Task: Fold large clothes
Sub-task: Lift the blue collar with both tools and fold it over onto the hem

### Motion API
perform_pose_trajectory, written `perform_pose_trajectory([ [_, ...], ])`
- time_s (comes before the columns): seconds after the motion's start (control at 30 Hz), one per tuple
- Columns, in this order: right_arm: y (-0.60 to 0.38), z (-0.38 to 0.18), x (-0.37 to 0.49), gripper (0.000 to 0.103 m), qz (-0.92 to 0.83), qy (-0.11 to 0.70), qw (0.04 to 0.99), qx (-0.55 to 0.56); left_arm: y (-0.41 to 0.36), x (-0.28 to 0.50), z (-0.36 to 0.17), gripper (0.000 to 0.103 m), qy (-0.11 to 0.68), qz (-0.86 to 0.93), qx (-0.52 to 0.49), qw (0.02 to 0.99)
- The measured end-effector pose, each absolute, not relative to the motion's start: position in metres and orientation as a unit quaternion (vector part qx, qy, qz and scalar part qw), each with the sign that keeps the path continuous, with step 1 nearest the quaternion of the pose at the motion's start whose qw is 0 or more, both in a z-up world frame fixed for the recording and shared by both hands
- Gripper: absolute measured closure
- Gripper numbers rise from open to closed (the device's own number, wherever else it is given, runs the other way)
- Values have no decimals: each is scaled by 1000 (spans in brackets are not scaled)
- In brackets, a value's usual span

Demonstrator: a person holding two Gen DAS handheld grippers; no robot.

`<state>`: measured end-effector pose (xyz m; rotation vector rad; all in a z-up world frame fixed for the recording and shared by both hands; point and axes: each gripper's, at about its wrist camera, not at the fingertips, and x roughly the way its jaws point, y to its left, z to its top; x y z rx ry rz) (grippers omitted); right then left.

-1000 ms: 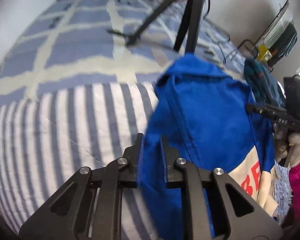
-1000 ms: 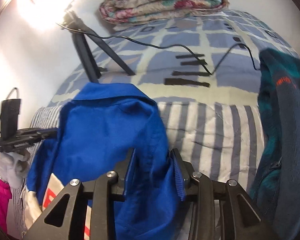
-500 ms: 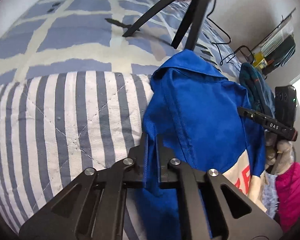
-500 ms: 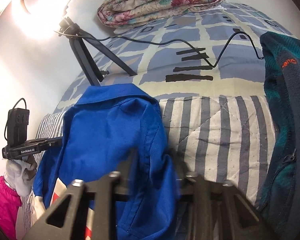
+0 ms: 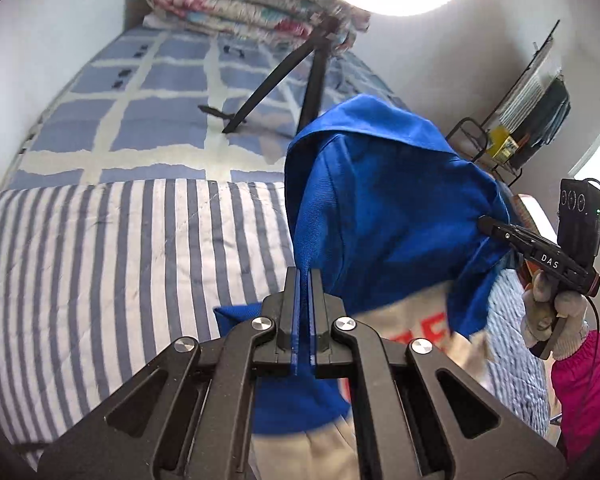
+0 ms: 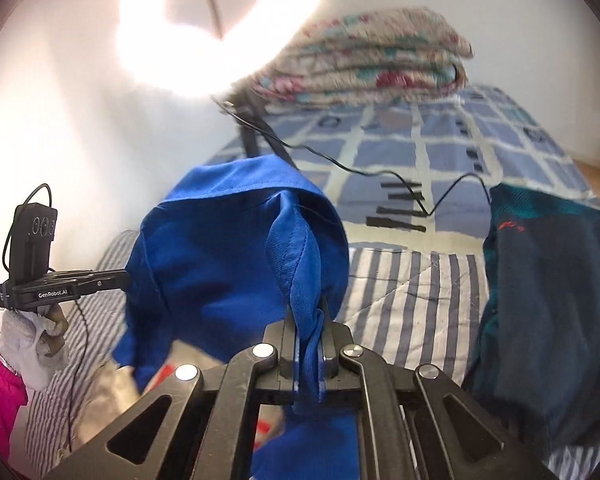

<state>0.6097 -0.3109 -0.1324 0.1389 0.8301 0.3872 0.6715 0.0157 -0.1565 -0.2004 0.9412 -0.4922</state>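
A blue jacket (image 5: 380, 220) with a cream panel and red lettering hangs lifted above the striped bed cover (image 5: 120, 260). My left gripper (image 5: 303, 280) is shut on one blue edge of it. In the right wrist view the same jacket (image 6: 220, 264) hangs between both grippers. My right gripper (image 6: 309, 322) pinches a bunched blue fold, and its jaws are closing tight on it. Each view shows the other gripper at the jacket's far side: the right gripper (image 5: 490, 225) and the left gripper (image 6: 118, 278), held by gloved hands.
A dark teal fleece (image 6: 548, 300) lies on the bed at the right. A black tripod (image 5: 284, 80) stands on the checked blue sheet behind the jacket, with a cable (image 6: 360, 170) and a bright ring light (image 6: 220, 20). A folded floral quilt (image 6: 372, 56) sits at the head.
Both grippers closed on the jacket's edges and rose, lifting the jacket off the bed. The views tilted up, so the quilt and the light came into sight.
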Motion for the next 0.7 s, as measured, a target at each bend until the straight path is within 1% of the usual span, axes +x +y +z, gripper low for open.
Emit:
perform_pose_trajectory([
  [0.2,-301,-80,540,101,204,372,904,50,27,603,-118,103,425,-232,-89,871],
  [0.33,-299,-59,491,101,210,371,903,47,37,557,-96,103,416,-240,-100,871],
  [0.43,-293,-52,456,101,215,374,902,35,41,519,-80,103,404,-251,-93,875],
  [0.6,-279,-53,397,102,227,371,900,36,48,478,-71,103,402,-253,-100,874],
  [0.7,-267,-57,365,102,220,365,905,3,53,449,-67,103,404,-249,-93,875],
])
